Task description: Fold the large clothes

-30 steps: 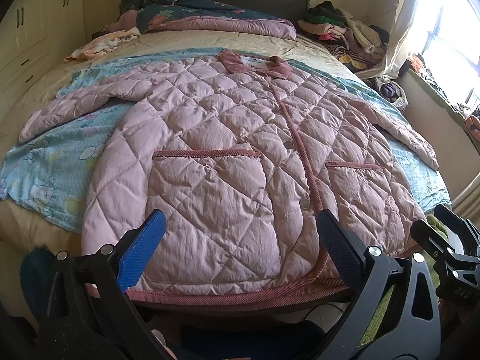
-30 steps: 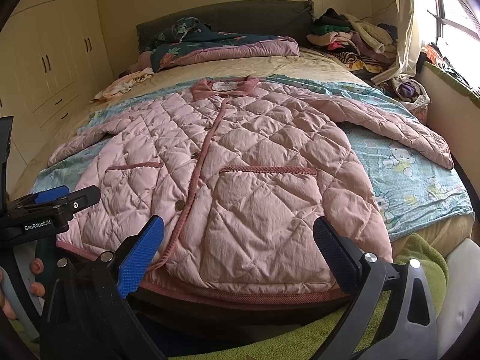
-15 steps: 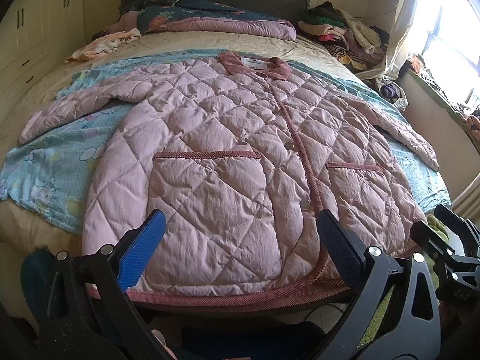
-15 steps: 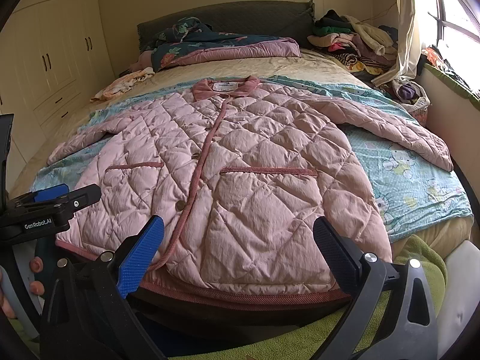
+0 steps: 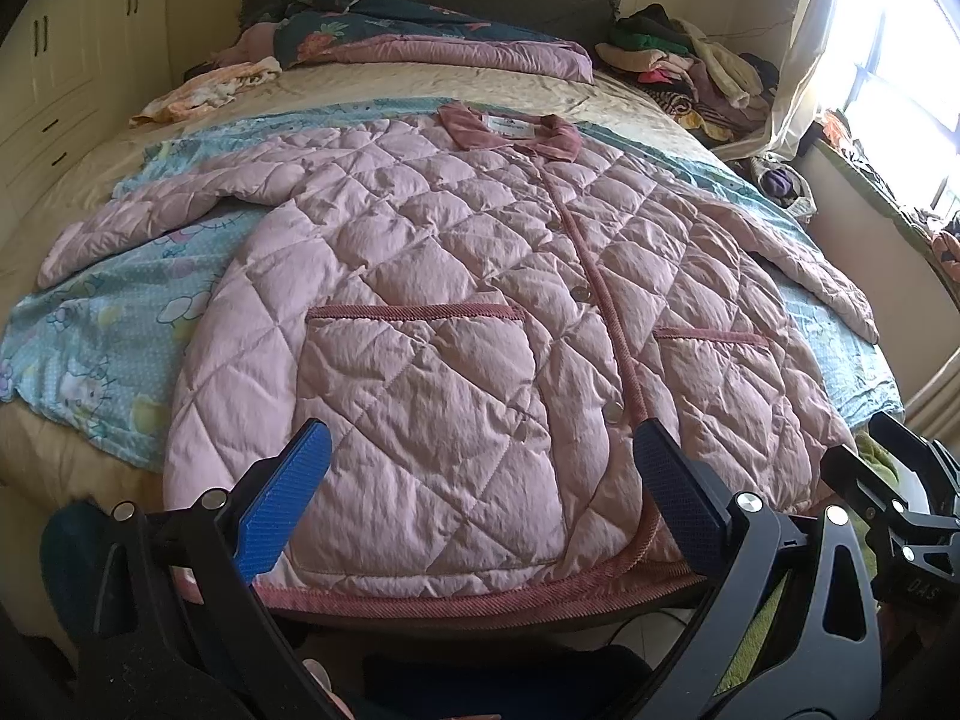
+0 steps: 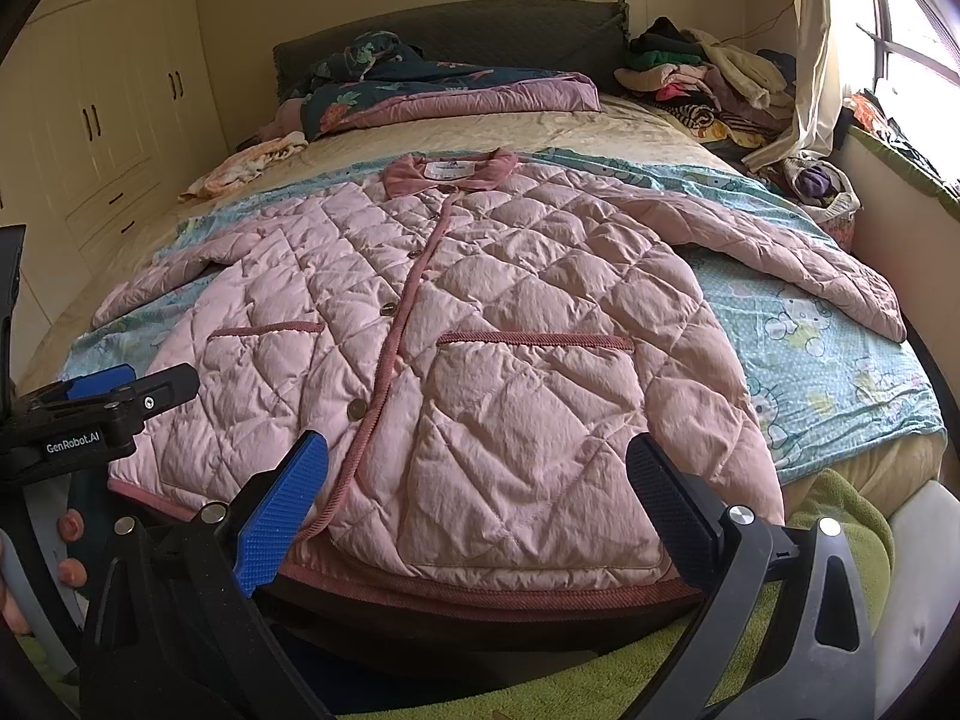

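- Left wrist view: the left hand-held gripper (image 5: 474, 492) hangs at the foot of the bed (image 5: 456, 90), its jaws spread wide and empty, with blue ribbed pads on black arms.
- The pink quilted jacket (image 5: 468, 312) lies front-up and buttoned across the bed, both sleeves spread out to the sides and its hem at the foot edge just beyond the fingertips.
- The jacket has diamond stitching, puffy panels and darker corded piping along the placket, pockets and hem; its collar (image 5: 510, 132) is a deeper rose.
- Only this view shows the right hand-held gripper (image 5: 888, 480) from the side, a black frame at the right edge, beside the jacket's hem corner.
- Right wrist view: the right hand-held gripper (image 6: 477, 498) is likewise wide open and holds nothing, near the hem of the pink quilted jacket (image 6: 480, 324).
- This view alone shows the left hand-held gripper (image 6: 102, 396) side-on, with a printed label, and fingertips (image 6: 69, 546) of the person at its handle.
- A light blue cartoon-print sheet (image 6: 828, 360) lies under the jacket, and a green terry cloth (image 6: 840, 528) sits at the foot.
- A loose clothes pile (image 6: 708, 78) sits by the dark headboard (image 6: 480, 36).
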A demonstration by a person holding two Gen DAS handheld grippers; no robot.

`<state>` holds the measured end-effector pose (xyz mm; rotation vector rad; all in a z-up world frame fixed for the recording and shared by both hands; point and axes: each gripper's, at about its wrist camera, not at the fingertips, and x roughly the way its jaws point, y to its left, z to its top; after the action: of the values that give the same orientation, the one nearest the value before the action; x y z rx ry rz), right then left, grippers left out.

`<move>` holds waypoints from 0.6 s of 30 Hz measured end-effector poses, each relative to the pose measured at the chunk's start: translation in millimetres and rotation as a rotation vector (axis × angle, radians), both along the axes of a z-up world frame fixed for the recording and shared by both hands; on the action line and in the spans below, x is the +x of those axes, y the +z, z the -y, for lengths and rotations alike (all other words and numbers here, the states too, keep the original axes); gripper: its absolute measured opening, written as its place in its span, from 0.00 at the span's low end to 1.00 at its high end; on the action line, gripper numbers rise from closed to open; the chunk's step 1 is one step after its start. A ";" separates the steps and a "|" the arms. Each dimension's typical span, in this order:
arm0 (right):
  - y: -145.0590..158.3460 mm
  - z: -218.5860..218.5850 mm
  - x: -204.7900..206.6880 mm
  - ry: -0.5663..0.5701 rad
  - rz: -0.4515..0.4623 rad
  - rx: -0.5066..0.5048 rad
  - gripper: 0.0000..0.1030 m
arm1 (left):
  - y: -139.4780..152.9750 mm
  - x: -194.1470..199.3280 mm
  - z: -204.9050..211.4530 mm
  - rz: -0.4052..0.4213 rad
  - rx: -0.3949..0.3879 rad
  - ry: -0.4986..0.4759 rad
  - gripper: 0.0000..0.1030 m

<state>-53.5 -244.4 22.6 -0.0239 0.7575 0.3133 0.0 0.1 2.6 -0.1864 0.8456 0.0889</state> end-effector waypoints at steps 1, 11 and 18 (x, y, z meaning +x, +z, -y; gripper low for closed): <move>-0.1 -0.1 0.2 0.000 -0.001 -0.001 0.96 | 0.0 0.3 0.0 -0.002 0.001 0.001 0.92; -1.1 -2.0 13.5 0.011 -0.018 -0.007 0.96 | 11.2 20.3 -4.1 -0.017 -0.002 0.009 0.92; 5.6 -9.2 30.5 0.029 -0.026 -0.009 0.96 | 10.1 34.2 -10.2 -0.011 -0.002 0.022 0.92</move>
<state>-23.0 -235.1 28.2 -0.0399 0.7848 0.3386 34.1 10.3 12.7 -0.1974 0.8549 0.1097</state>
